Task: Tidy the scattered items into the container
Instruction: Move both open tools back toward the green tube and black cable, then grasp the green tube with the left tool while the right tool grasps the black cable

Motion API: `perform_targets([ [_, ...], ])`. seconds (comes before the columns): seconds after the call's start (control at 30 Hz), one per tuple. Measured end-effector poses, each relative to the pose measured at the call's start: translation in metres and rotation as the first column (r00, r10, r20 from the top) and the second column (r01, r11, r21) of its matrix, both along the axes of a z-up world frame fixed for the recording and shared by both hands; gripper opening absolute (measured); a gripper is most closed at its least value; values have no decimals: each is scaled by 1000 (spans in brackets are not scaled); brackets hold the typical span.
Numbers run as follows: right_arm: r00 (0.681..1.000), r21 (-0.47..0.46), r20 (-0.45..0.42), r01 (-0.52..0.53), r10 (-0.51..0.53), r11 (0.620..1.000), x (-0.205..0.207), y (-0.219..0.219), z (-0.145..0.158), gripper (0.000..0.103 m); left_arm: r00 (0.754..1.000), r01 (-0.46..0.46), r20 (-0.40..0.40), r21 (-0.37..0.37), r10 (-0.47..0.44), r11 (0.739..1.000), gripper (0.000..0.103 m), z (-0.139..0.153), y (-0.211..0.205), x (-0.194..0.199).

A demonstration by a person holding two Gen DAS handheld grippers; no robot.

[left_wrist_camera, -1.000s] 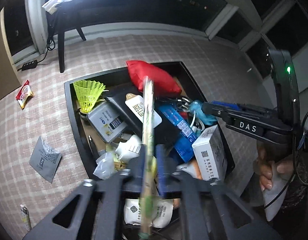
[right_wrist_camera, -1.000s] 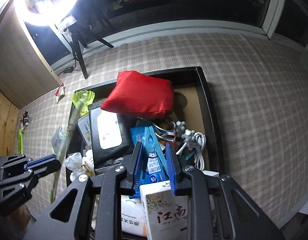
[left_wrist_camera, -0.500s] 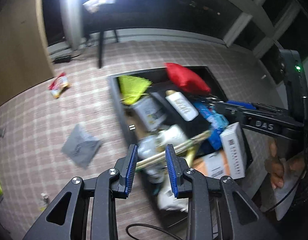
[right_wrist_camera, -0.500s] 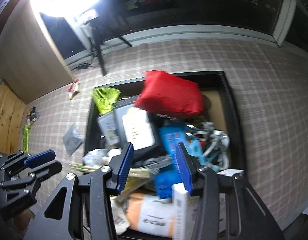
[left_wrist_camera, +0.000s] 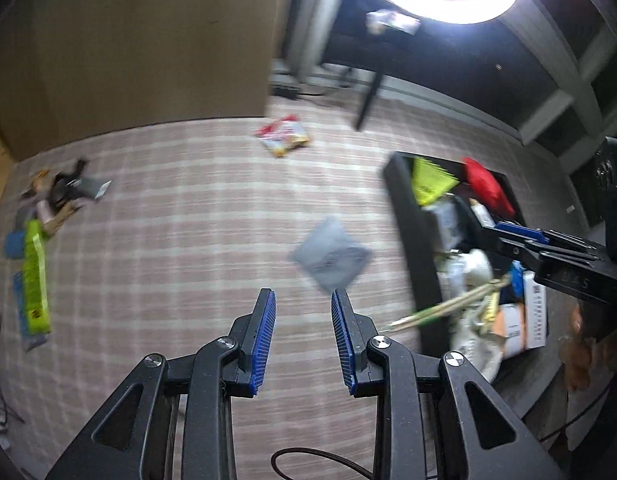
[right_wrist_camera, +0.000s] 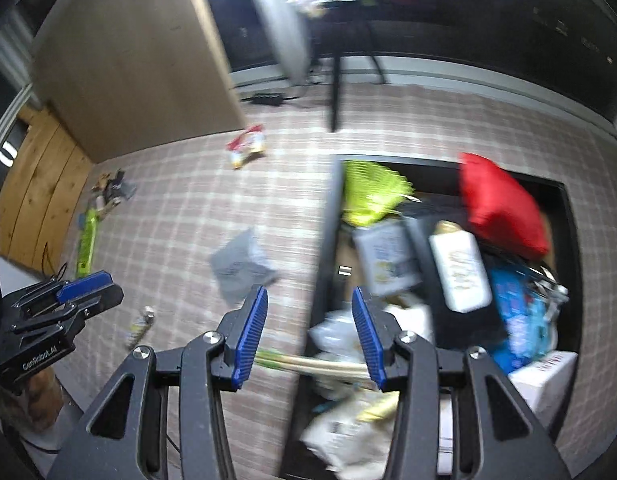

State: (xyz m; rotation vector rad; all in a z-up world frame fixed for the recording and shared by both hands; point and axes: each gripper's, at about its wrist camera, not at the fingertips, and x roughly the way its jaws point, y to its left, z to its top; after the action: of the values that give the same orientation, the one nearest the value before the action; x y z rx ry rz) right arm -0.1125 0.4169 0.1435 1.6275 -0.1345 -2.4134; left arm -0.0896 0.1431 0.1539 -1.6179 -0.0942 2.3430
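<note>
Heading out for the next pickup is how this step reads: both grippers are empty and facing the rug left of the box [right_wrist_camera: 324, 240], not its contents. The left gripper [left_wrist_camera: 303, 338] is hanging over bare rug with its jaws narrowly parted and nothing between them. The right gripper [right_wrist_camera: 306, 336] is standing with its jaws wide apart, straddling the box's near wall, and gripping nothing; the pale stick [right_wrist_camera: 320, 363] seen between its pads is lying lower down, propped across the box's rim with one end poking out over the rug.

The box is already holding plenty: a red pouch [right_wrist_camera: 500, 204], a yellow-green shuttlecock [right_wrist_camera: 368, 192], a white bottle [right_wrist_camera: 460, 264] and assorted packets. Still loose on the rug are a grey sachet [left_wrist_camera: 330, 258], just ahead of the left fingers, a red-and-yellow snack bag [left_wrist_camera: 284, 140] farther off, a green packet [left_wrist_camera: 35, 276] among a small pile at the far left, and a small tube [right_wrist_camera: 142, 326], possibly a lighter, since blur is smearing it.

The sachet looks like the likely next target. It is lying flat, so the left jaws will probably need to open wider, come down steeply over one edge and pinch a raised corner. The overhanging stick may also want nudging fully inside
</note>
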Motion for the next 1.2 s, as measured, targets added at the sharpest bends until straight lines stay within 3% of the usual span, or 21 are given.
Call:
perform_targets([
  [0.3, 988, -17, -3, -157, 157, 987, -18, -117, -11, 44, 977, -212, 21, -54, 213, 976, 28, -21, -139, -10],
  [0.4, 975, -22, 5, -223, 223, 975, -28, -157, -20, 51, 954, -297, 29, -64, 300, 953, 29, -30, -187, -14],
  [0.6, 935, -24, 23, -352, 353, 936, -68, -254, -33, 52, 897, -433, 50, -89, 438, 897, 31, -55, -261, -23],
  [0.93, 885, -44, 79, -456, 458, 889, -125, -375, -69, 52, 864, -487, 85, -110, 497, 866, 34, -95, -298, -54],
  [1.2, 900, -66, 136, -410, 415, 910, -163, -431, -105, 51, 872, -469, 84, -137, 482, 873, 36, -113, -301, -76],
])
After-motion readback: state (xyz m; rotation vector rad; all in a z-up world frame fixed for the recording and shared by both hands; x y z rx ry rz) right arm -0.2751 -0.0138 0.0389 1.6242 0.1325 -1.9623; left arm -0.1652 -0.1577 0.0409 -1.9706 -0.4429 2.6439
